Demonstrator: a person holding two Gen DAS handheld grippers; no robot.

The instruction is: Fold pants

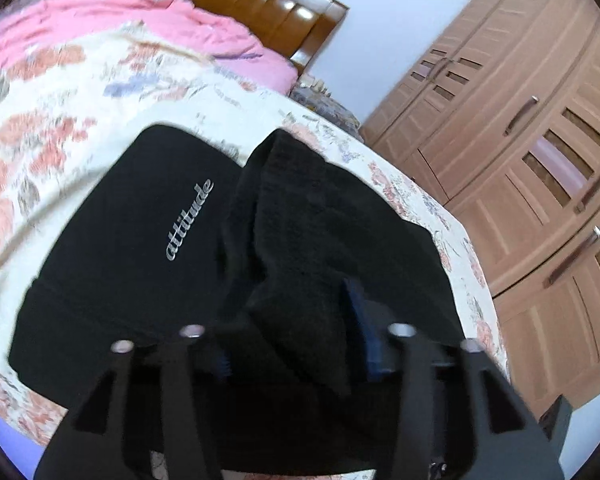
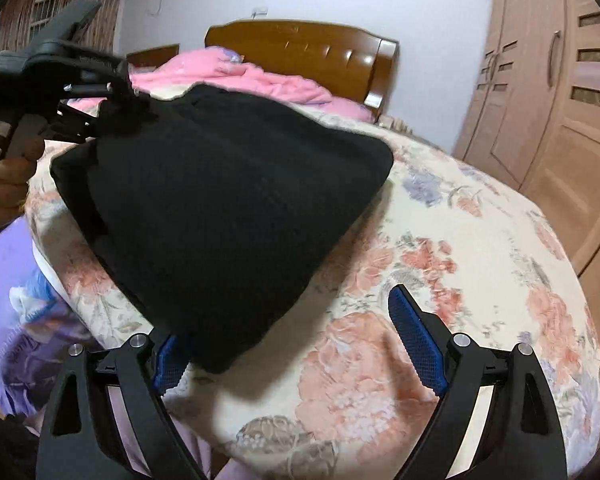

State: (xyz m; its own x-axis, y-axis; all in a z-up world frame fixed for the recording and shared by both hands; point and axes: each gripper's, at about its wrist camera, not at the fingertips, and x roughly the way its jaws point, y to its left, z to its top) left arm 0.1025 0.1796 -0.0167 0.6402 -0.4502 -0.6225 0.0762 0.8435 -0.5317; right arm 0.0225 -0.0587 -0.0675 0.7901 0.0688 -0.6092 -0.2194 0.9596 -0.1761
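I see the pants point(image 2: 228, 200) folded on the bed point(image 2: 440, 280), near its foot. My left gripper point(image 2: 112, 110) seems to pinch a raised edge, though dark cloth hides its pads. My right gripper point(image 2: 300, 350) gapes empty at the near corner. I'd lay that edge flat, edges matched.

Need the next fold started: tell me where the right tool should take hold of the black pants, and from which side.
Take the black pants at the near lower corner hanging by the right tool. That edge lies loose over the floral bedspread, so come in low from the foot of the bed, one finger under the fabric.
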